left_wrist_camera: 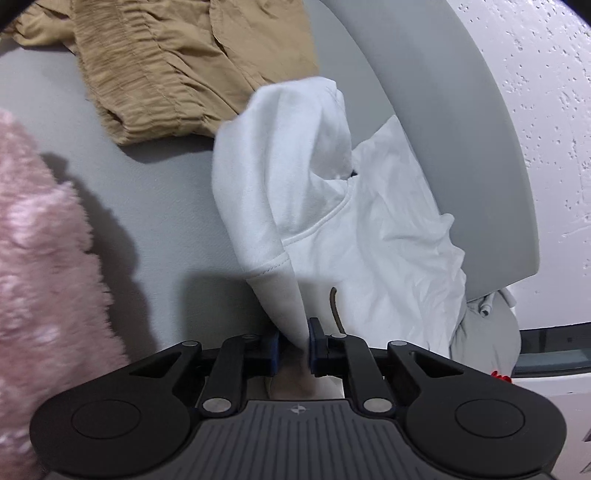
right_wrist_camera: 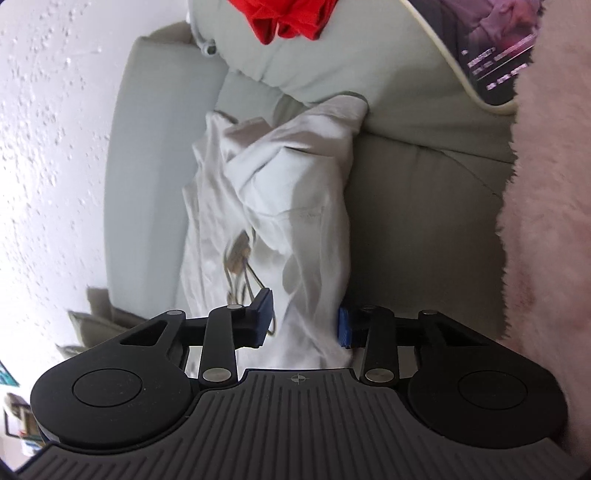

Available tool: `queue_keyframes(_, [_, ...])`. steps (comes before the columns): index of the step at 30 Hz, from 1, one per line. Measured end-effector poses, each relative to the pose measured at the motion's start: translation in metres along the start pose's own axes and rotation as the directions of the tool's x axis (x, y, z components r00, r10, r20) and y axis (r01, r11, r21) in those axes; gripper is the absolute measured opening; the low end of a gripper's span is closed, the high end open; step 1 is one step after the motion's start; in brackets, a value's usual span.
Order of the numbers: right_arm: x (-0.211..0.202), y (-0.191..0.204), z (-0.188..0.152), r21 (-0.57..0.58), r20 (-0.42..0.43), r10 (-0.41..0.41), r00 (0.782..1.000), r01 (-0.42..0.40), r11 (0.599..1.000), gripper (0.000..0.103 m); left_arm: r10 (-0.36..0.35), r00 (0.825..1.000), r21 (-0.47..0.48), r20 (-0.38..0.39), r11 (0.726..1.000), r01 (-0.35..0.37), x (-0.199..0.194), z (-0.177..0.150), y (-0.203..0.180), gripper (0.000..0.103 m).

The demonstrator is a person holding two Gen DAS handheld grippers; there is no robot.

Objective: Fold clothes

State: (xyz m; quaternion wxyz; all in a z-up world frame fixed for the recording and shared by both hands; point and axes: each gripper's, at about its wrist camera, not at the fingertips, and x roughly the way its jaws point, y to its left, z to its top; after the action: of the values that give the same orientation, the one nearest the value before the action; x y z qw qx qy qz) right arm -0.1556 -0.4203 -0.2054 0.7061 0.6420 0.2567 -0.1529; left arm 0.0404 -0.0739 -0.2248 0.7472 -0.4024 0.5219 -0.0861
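A white hooded sweatshirt lies crumpled on the grey sofa, its brown drawstring showing near the jaws. My left gripper is shut on a hanging fold of the sweatshirt's hemmed edge, the blue pads pinching the cloth. In the right wrist view the same white sweatshirt runs up the sofa seat. My right gripper holds a thick bunch of it, with both blue pads against the cloth, and the drawstring lies just left of them.
A tan garment lies spread beyond the sweatshirt. A pink fluffy sleeve fills the left edge and, in the right wrist view, the pink fluffy sleeve fills the right edge. A red garment lies on a grey cushion. A textured white wall runs behind the sofa.
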Motion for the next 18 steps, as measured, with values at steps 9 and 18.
queue_keyframes(9, [-0.008,0.014,-0.005,-0.067,-0.036,-0.025,0.999,0.022,0.998,0.006,0.037,0.999,-0.019,0.026,0.999,-0.036,-0.032,-0.003,-0.006,0.0])
queue_keyframes(18, [-0.001,0.007,-0.004,-0.043,-0.066,-0.026,0.997,0.023,0.999,0.03,0.081,0.996,0.02,0.045,0.996,-0.082,-0.024,-0.006,-0.01,0.059])
